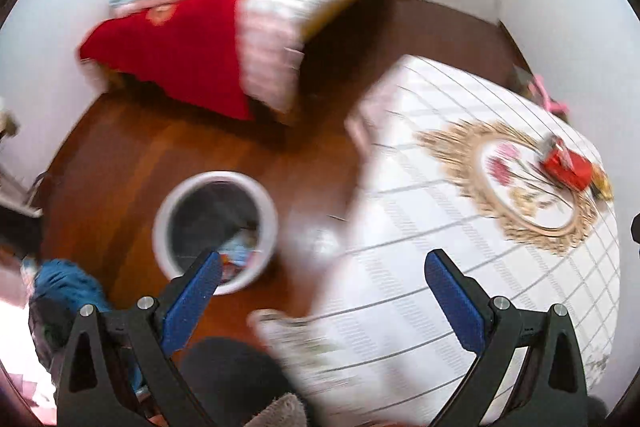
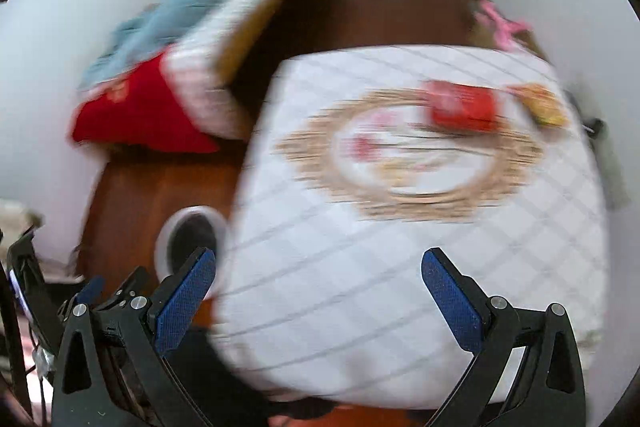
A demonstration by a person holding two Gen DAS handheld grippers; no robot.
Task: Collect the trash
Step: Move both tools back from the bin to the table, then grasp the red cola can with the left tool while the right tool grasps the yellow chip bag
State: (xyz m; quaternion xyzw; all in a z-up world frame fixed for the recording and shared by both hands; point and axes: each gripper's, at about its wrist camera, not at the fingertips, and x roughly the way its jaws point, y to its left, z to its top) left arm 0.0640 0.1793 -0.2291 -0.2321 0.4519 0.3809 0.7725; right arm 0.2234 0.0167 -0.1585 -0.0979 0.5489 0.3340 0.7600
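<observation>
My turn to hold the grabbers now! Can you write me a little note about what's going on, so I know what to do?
Left gripper: open, holding nothing, above the floor near the bin.
Right gripper: open, holding nothing, over the white tablecloth.
White bin: on the wooden floor left of the table, some wrappers already inside.
Still on the table: a red packet and a yellow-orange wrapper beside it, at the far side.
Left to do: probably pick up both and drop them in the bin.
</observation>
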